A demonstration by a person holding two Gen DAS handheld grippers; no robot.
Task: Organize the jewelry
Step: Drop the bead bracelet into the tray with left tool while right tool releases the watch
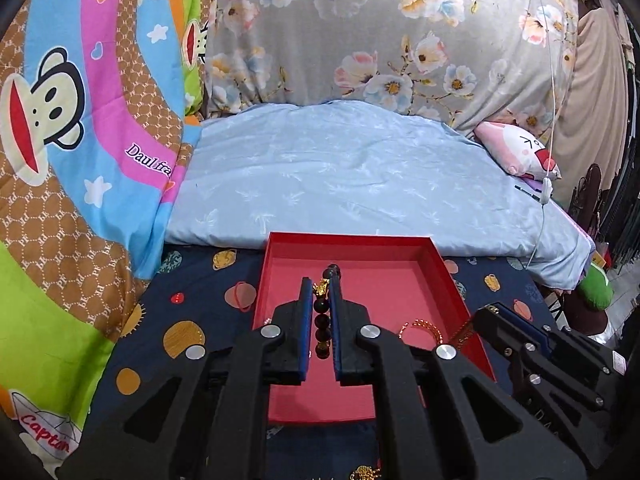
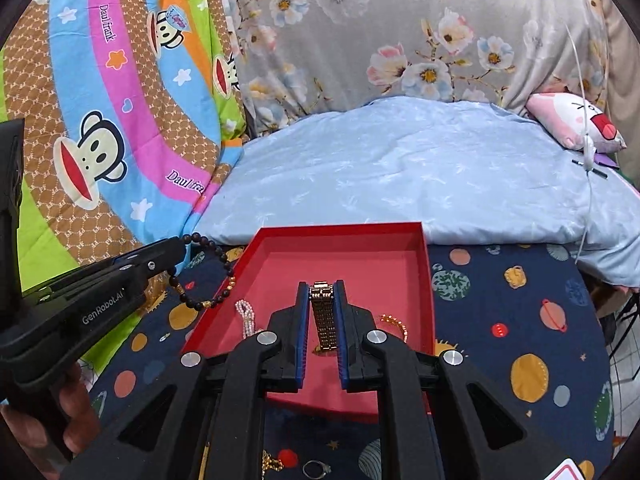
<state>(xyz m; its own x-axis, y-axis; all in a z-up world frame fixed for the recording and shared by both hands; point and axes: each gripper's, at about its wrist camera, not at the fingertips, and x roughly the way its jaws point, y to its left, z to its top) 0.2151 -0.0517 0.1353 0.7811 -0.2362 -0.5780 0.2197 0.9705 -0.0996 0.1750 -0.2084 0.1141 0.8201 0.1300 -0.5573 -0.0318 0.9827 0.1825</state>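
In the left wrist view, the left gripper has its jaws clamped on a dark bead bracelet above the red box. In the right wrist view, the right gripper has its jaws closed on a gold watch band over the same box, where a pearl strand lies.

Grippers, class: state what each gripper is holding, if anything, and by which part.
The left gripper pinches the dark bead bracelet across its beaded loop, the rest dangling. The right gripper clamps the gold watch by its link band.
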